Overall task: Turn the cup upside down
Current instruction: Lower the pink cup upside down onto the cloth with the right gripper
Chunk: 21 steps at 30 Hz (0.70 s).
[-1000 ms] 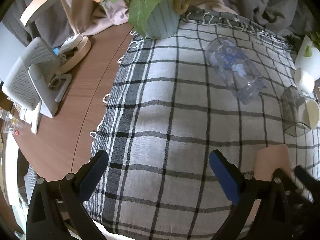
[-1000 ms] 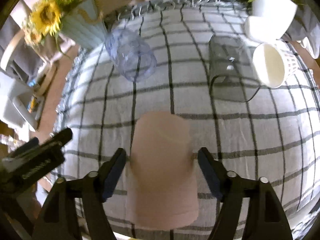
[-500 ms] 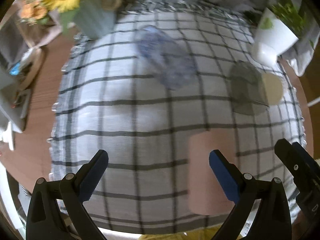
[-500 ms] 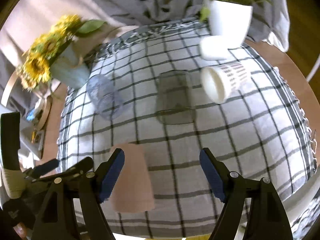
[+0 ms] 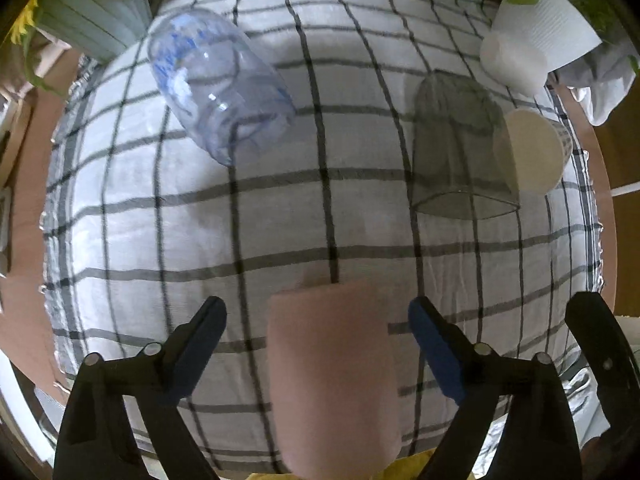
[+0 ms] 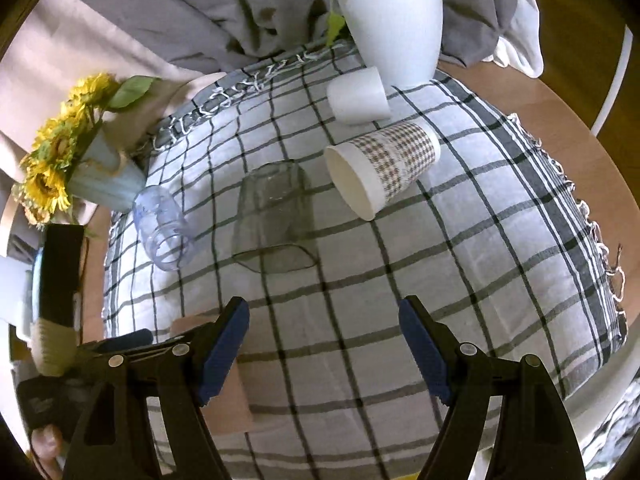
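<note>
A pink cup (image 5: 332, 376) stands upside down on the checked cloth (image 5: 120, 240) near the front edge. My left gripper (image 5: 316, 320) is open, its blue pads on either side of the cup and apart from it. In the right wrist view a part of the pink cup (image 6: 228, 400) shows at the lower left behind the left finger. My right gripper (image 6: 324, 320) is open and empty over bare cloth, to the right of the cup.
A clear bluish jar (image 5: 216, 80), a smoky glass (image 5: 456, 148) and a houndstooth paper cup (image 6: 380, 168) lie on their sides farther back. A small white cup (image 6: 358, 96) stands upside down by a white plant pot (image 6: 394, 28). A sunflower vase (image 6: 104, 184) stands back left.
My right gripper has let go of the pink cup and drawn back to the right. My left gripper has swung right and now straddles the cup.
</note>
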Each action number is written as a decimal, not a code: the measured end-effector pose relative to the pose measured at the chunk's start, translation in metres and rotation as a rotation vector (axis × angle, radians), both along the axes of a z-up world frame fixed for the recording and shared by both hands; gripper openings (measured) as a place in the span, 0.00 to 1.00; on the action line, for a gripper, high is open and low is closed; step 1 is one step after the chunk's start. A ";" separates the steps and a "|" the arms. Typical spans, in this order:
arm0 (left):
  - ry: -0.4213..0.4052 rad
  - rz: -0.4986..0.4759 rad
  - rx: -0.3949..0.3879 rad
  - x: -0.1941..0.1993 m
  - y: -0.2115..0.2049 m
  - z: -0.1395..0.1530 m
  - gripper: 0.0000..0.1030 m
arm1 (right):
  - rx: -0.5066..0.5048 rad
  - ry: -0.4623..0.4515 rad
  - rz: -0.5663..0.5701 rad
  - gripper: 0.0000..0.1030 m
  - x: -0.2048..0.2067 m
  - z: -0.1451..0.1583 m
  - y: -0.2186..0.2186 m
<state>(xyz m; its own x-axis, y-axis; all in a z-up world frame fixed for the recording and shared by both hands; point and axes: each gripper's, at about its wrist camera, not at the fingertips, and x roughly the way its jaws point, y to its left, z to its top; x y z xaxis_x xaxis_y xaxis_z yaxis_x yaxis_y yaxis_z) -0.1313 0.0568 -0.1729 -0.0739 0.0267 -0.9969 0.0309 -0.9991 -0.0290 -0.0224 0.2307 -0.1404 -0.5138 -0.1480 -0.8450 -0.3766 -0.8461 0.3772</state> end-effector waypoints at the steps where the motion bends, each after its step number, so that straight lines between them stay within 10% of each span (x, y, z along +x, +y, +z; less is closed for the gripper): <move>1: -0.007 0.005 0.002 -0.001 0.001 -0.002 0.86 | -0.003 0.002 0.000 0.75 0.000 -0.001 0.002; 7: -0.040 0.031 0.004 -0.003 0.002 -0.011 0.61 | -0.006 -0.009 0.018 0.75 -0.006 -0.007 0.007; 21: 0.102 0.050 0.020 0.011 0.001 0.041 0.60 | -0.004 0.039 0.057 0.75 -0.015 0.010 0.013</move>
